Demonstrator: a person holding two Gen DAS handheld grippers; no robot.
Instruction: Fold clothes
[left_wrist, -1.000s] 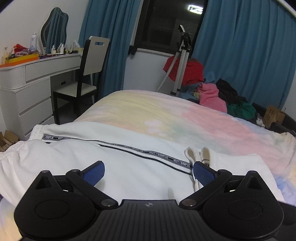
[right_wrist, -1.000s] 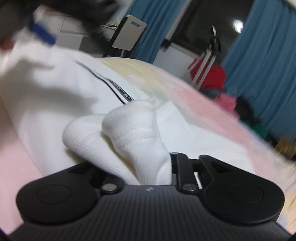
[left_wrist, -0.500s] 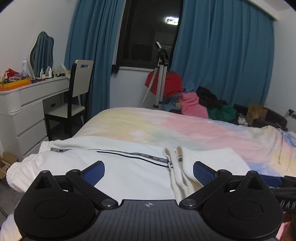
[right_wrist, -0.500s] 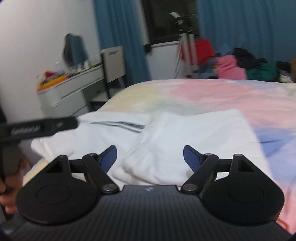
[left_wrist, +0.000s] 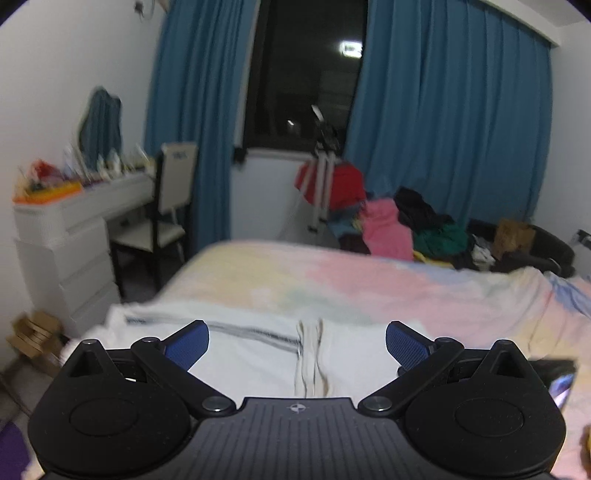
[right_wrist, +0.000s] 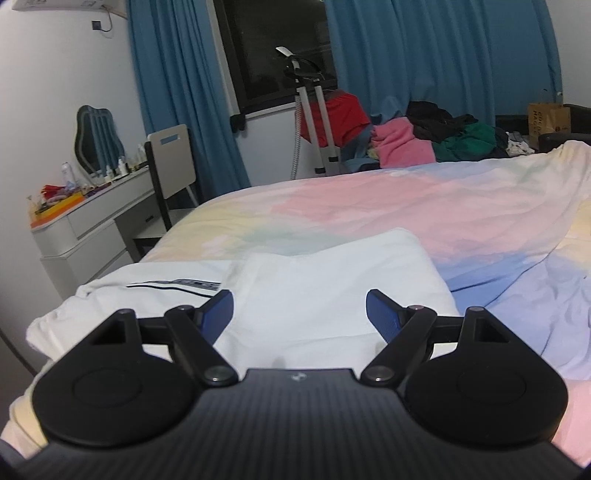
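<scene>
A white garment (left_wrist: 255, 350) with a black lettered stripe lies folded on the pastel bedspread near the bed's front edge; it also shows in the right wrist view (right_wrist: 317, 295). Its ribbed cuffs (left_wrist: 310, 354) lie across the middle. My left gripper (left_wrist: 297, 343) is open and empty, held above the garment. My right gripper (right_wrist: 299, 310) is open and empty, held above the folded-over right part.
The bed (right_wrist: 388, 206) stretches ahead. A pile of coloured clothes (right_wrist: 424, 140) and a garment steamer stand (right_wrist: 314, 118) are at its far side. A white dresser (right_wrist: 85, 229) and chair (right_wrist: 170, 162) stand to the left. Blue curtains (left_wrist: 443, 129) hang behind.
My right gripper let go of the white cuff, opened and pulled back. Both grippers have risen and drawn away from the garment, which now lies folded.
</scene>
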